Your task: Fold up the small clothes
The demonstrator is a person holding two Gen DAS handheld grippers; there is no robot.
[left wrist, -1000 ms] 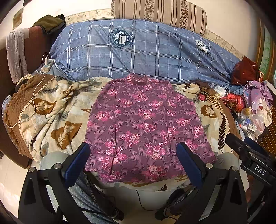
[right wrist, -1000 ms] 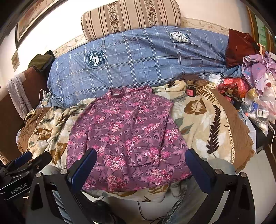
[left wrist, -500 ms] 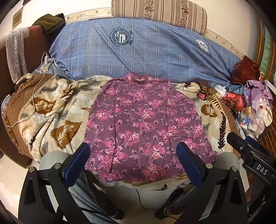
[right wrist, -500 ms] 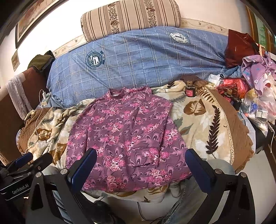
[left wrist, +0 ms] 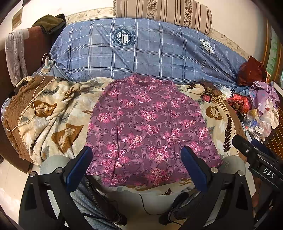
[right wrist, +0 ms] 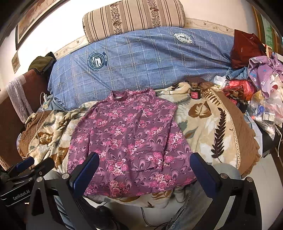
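Bed-spread shirt (left wrist: 148,127) faces both wide-spread grippers (left wrist: 136,168) (right wrist: 145,175).

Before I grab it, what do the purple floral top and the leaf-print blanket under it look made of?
Purple floral top: thin, matte knit, likely stretchy jersey; it lies flat with soft creases. Leaf-print blanket: thick, plush fleece by the look; fuzzy surface, deep rounded folds. Fibre of either cannot be told.

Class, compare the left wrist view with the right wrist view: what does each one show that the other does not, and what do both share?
Only the left wrist view shows the other claw's body marked DAS. Only the right wrist view shows framed pictures on the wall and a device labelled GenRobot.AI. Both show the purple floral top spread flat on the leaf-print blanket, the blue plaid duvet, the striped bolster, and an open claw.
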